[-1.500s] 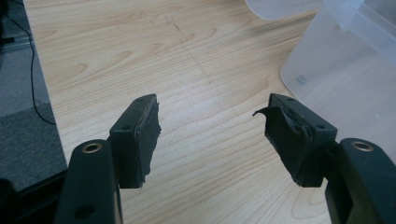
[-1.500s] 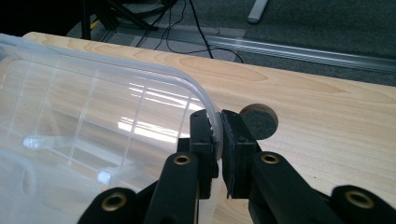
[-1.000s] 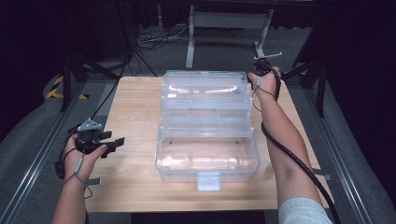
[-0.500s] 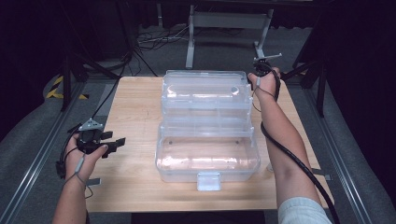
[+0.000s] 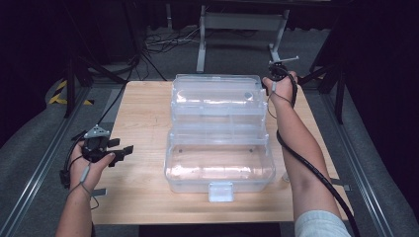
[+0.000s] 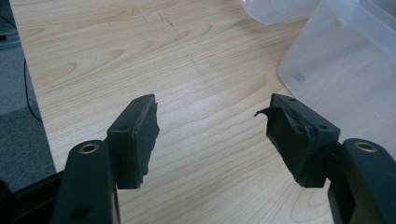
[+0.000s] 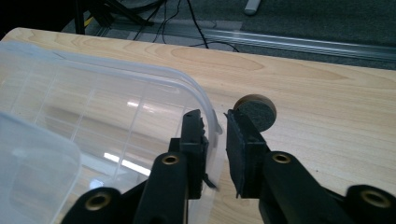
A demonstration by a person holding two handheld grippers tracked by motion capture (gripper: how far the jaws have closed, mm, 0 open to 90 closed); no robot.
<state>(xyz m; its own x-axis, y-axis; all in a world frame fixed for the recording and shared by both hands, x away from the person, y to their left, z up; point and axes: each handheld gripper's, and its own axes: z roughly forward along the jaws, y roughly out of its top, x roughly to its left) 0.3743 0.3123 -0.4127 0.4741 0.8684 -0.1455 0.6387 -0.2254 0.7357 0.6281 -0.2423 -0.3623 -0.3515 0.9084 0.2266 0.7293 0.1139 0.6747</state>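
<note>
At the far right corner of the light wooden bench [image 5: 143, 113], the right gripper [image 7: 215, 122] has just been parting its jaws off the clear plastic hinged box's [image 5: 217, 123] lid rim — still between them — so the lid looks released, fully open, while the left gripper [image 6: 212, 126] waits with jaws spread, empty.

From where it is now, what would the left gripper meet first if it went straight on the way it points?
Probably the clear plastic box. The left gripper points its open jaws over bare wooden table toward the box's lower wall; depth is unclear.
</note>
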